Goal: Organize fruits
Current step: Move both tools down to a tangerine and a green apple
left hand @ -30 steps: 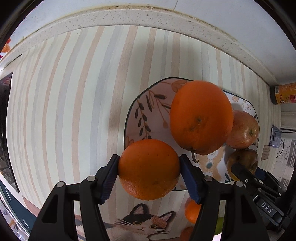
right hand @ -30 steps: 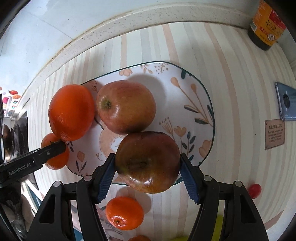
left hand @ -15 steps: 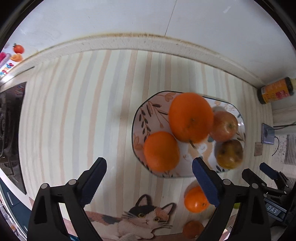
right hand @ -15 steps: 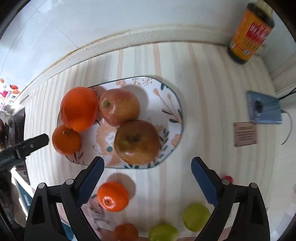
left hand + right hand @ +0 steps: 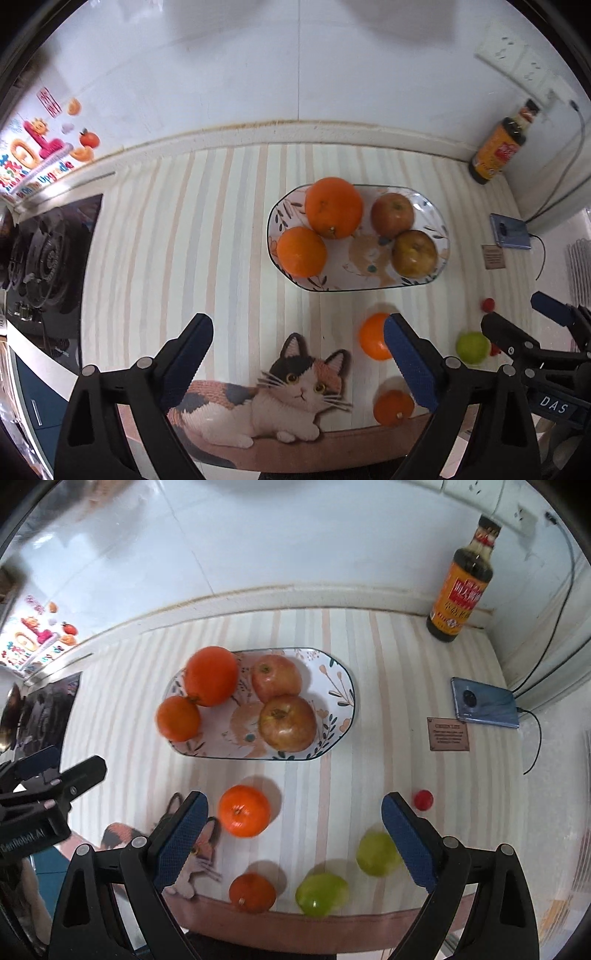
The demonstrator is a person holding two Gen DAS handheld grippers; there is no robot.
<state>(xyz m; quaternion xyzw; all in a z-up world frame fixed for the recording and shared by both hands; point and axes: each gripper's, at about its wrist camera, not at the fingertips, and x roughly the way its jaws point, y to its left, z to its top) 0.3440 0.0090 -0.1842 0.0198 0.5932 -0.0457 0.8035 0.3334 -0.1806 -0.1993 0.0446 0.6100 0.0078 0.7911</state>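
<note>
1. Now the left gripper (image 5: 297, 363) hangs with jaws wide apart, nothing between them
2. Likewise the right gripper (image 5: 293, 840) stands spread and empty
3. Beyond both jaws, the plate (image 5: 341, 698) holds two oranges (image 5: 210, 681) and two apples (image 5: 288, 722)
4. Nearer the jaws, tangerines (image 5: 243, 810) and green fruits (image 5: 321, 893) lie loose

I see an oval floral ceramic plate (image 5: 338, 686) at centre holding two round oranges (image 5: 210, 681) at nine o'clock and two red apples (image 5: 288, 722) at three. Two small tangerines (image 5: 243, 810) and two green limes (image 5: 321, 893) lie at six o'clock.
</note>
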